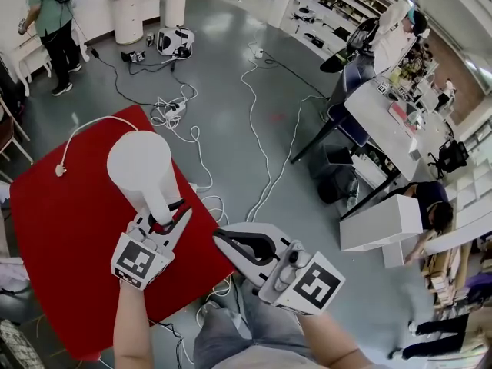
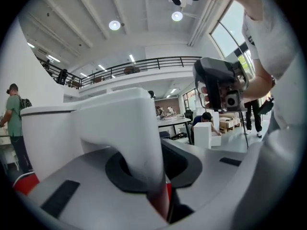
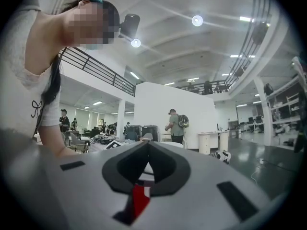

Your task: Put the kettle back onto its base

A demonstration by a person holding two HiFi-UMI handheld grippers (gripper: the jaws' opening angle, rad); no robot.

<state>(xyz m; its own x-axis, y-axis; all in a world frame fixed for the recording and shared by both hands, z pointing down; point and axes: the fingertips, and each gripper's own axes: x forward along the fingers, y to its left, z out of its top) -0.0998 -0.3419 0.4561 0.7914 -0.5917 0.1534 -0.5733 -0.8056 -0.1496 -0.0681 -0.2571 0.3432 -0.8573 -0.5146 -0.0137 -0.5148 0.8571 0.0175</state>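
A white kettle (image 1: pixel 138 164) stands upright on the red table (image 1: pixel 61 229), seen from above; whatever is under it is hidden. Its white handle (image 2: pixel 136 133) runs down between the jaws of my left gripper (image 1: pixel 171 212), which are slightly parted, with a dark gap on the handle's right side. In the left gripper view the kettle body (image 2: pixel 48 133) fills the left half. My right gripper (image 1: pixel 219 237) hovers just off the table's right corner, above the floor, shut with nothing in it. Its jaws (image 3: pixel 146 147) meet at the tips.
A white cord with a plug (image 1: pixel 60 170) arcs over the table behind the kettle. Loose cables (image 1: pixel 181 110) lie on the grey floor past the table. Desks (image 1: pixel 392 121), a white box (image 1: pixel 382 223) and several people stand to the right and at the back left.
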